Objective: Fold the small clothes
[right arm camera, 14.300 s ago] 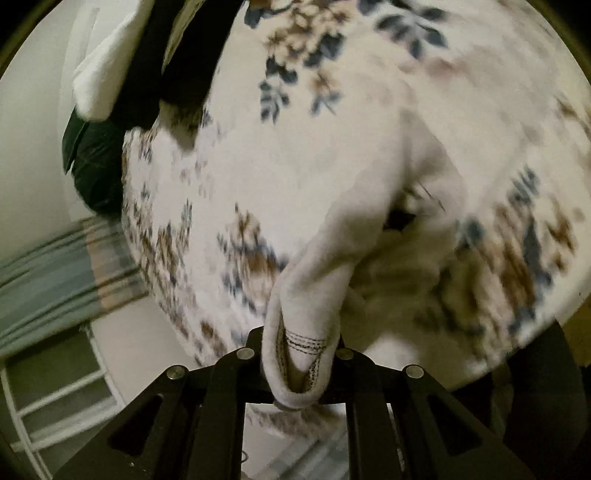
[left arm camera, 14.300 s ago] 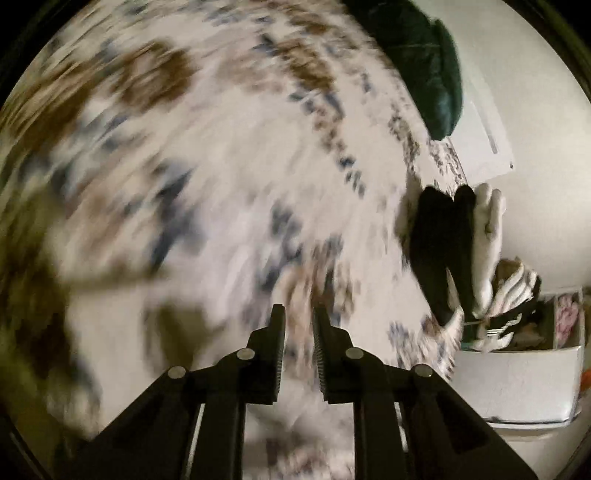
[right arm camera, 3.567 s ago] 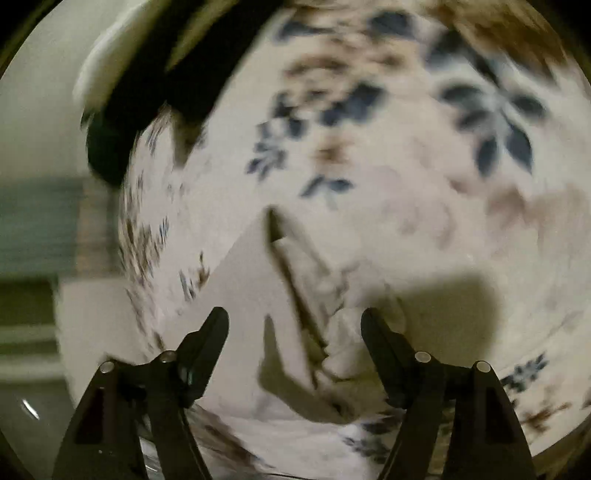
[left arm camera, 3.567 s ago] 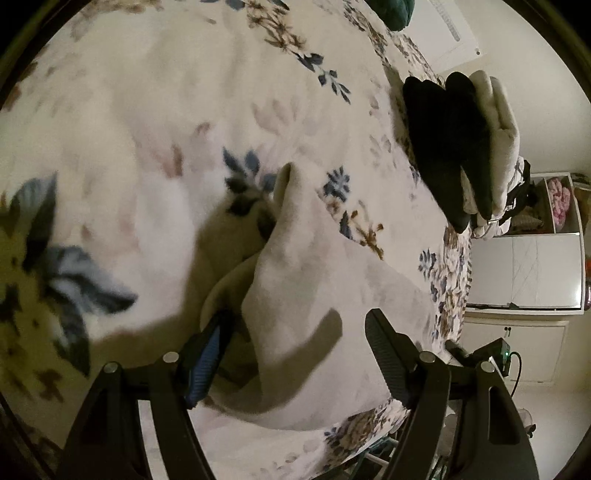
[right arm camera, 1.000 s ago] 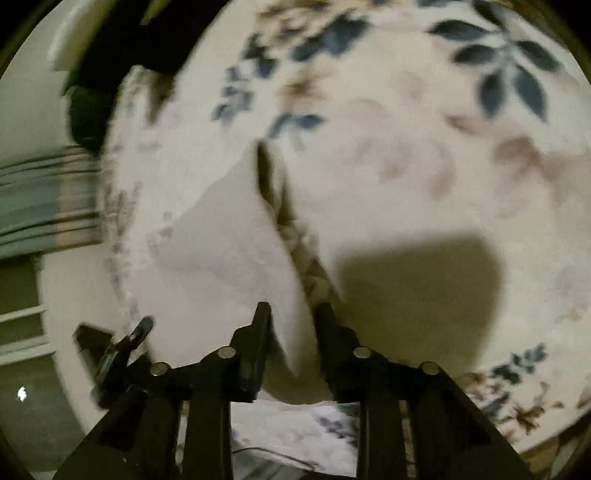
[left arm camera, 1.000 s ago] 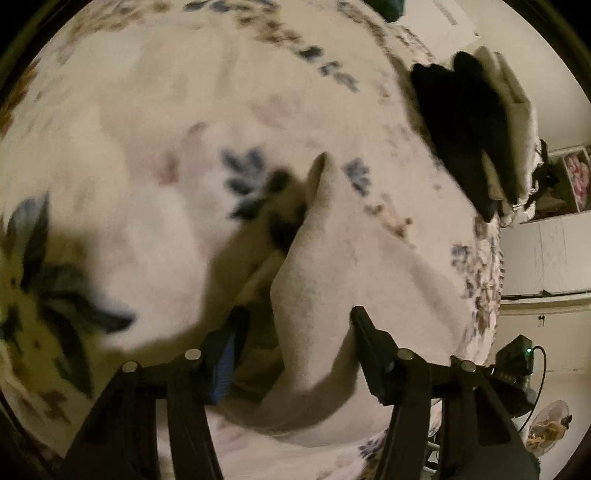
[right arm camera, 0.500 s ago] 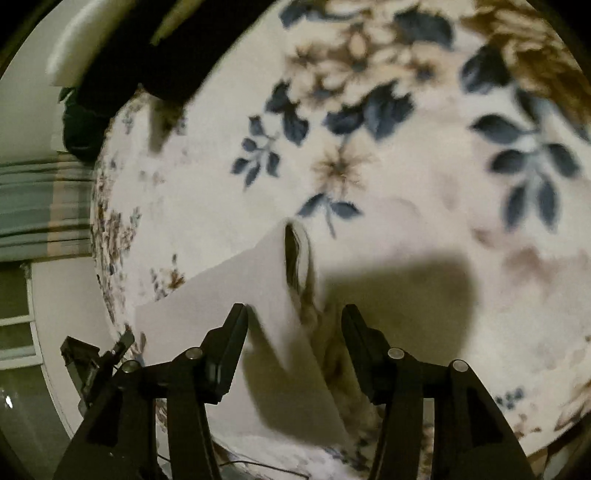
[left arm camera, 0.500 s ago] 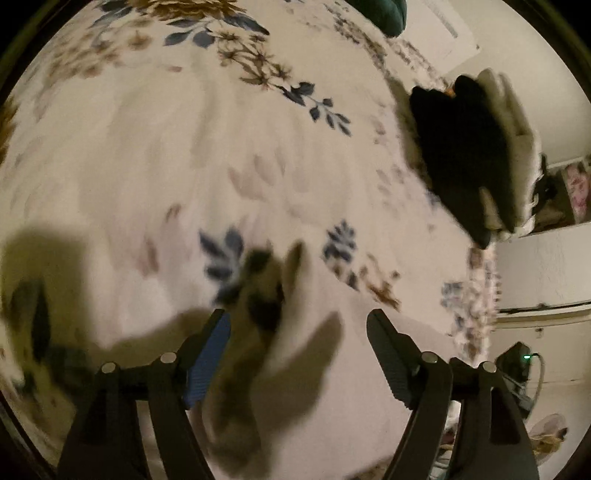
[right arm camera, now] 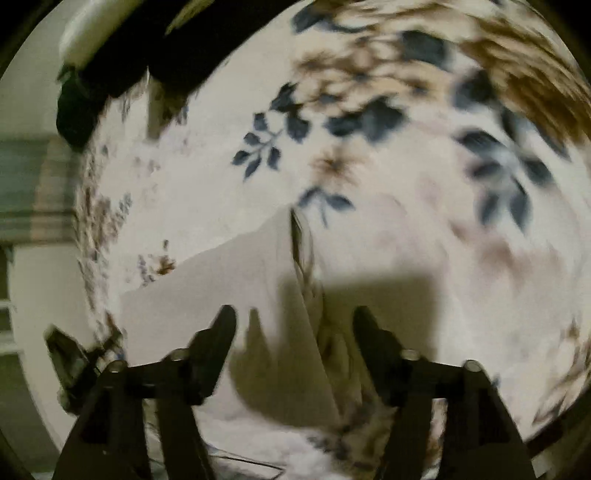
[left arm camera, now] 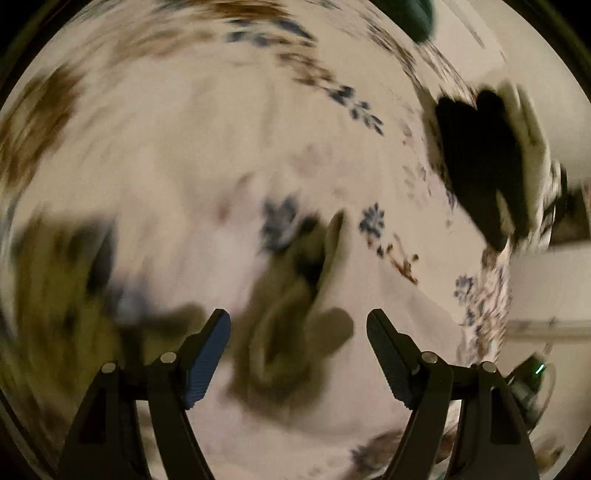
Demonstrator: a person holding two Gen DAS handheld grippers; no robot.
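A folded beige garment (right arm camera: pixel 266 280) lies flat on the floral bedspread (right arm camera: pixel 369 177), its folded edge running up the middle of the right wrist view. My right gripper (right arm camera: pixel 293 325) is open and empty just above its near end. In the blurred left wrist view the same garment (left arm camera: pixel 354 295) lies ahead, with its layered edge in shadow. My left gripper (left arm camera: pixel 298 328) is wide open and empty above it.
A stack of dark and white folded clothes (left arm camera: pixel 484 158) sits at the bed's far right edge, and also shows in the right wrist view (right arm camera: pixel 122 48). A dark green cushion (left arm camera: pixel 410 14) lies at the far end. A white cabinet (left arm camera: pixel 546 288) stands beyond the bed edge.
Both grippers let go of the garment within the last second and have pulled back and up from it. The right jaws have opened wider. Both views are blurred by motion.
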